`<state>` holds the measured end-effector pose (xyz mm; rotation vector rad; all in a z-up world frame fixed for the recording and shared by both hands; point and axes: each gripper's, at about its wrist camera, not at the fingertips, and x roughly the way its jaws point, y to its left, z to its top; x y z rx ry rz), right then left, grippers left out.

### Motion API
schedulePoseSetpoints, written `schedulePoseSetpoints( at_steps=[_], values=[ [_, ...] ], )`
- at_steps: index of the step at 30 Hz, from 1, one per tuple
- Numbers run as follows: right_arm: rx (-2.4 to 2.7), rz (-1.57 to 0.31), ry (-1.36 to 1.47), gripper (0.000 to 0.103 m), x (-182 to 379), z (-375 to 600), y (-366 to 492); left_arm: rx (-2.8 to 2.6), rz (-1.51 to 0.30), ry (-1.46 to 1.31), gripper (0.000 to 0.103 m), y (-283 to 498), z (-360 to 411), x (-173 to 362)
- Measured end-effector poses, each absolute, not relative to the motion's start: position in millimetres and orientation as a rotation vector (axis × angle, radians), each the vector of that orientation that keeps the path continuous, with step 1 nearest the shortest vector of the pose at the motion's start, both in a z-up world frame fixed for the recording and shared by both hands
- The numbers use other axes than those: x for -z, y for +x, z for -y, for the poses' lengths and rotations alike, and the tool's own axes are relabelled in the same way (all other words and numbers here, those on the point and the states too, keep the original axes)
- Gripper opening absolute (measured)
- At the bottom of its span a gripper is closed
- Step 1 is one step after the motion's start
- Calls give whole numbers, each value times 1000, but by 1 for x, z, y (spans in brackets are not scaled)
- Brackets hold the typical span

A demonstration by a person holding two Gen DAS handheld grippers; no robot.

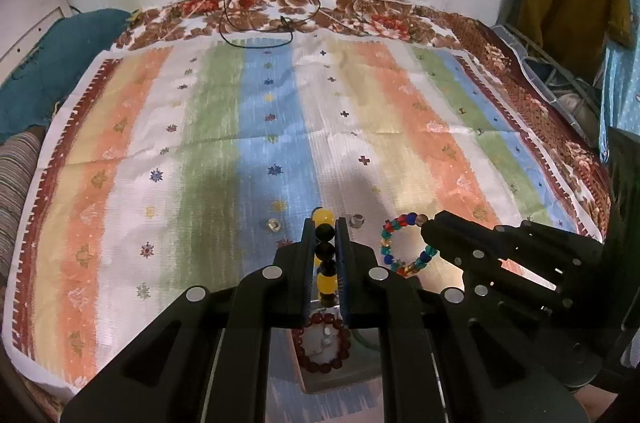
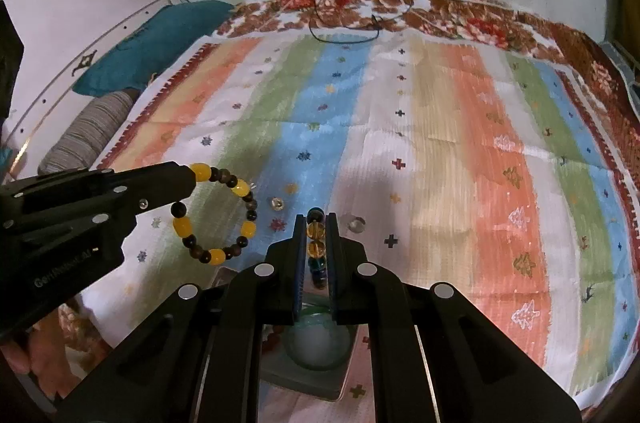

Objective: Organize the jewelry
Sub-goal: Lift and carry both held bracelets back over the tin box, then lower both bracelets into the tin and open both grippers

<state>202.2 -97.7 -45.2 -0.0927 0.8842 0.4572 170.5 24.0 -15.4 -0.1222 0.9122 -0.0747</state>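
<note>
Between the left gripper's (image 1: 325, 235) clenched jaws hangs a yellow-and-dark bracelet (image 2: 218, 215); right gripper (image 2: 316, 235) clamps a multicoloured bracelet (image 1: 404, 243), its lower beads seemingly hidden

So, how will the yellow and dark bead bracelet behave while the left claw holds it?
The yellow and dark bead bracelet probably hangs loosely: its loop droops below the left claw. Its round, glossy beads may slip. It seems light, since pinching a few beads carries it.
</note>
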Motion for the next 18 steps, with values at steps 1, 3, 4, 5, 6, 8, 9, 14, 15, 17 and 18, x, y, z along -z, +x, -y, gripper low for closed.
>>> schedulePoseSetpoints(
  at_steps=[1,3,4,5,6,8,9,14,15,17,18],
  values=[
    [-459,-876,-98,10,44,98,199,72,-905,-117,9,168,-23,14],
    [-467,-866,-87,10,42,99,196,74,-895,-113,9,164,-22,12],
    [-475,-861,-84,10,41,100,193,74,-892,-112,9,163,-22,11],
    [-480,-854,-86,10,40,100,191,74,-886,-108,10,161,-21,10],
    [-483,-852,-87,10,39,100,190,70,-877,-103,10,158,-20,9],
    [-494,-849,-84,10,38,101,186,70,-866,-97,9,154,-19,7],
    [-497,-848,-83,10,38,102,184,72,-863,-97,9,153,-18,6],
    [-502,-825,-90,10,34,104,171,75,-842,-78,10,141,-13,2],
    [-506,-824,-92,10,34,104,169,75,-837,-76,10,138,-12,2],
    [-514,-822,-91,10,33,105,164,74,-834,-77,10,134,-12,1],
    [-516,-821,-93,10,33,105,162,71,-833,-80,10,133,-12,1]
  ],
)
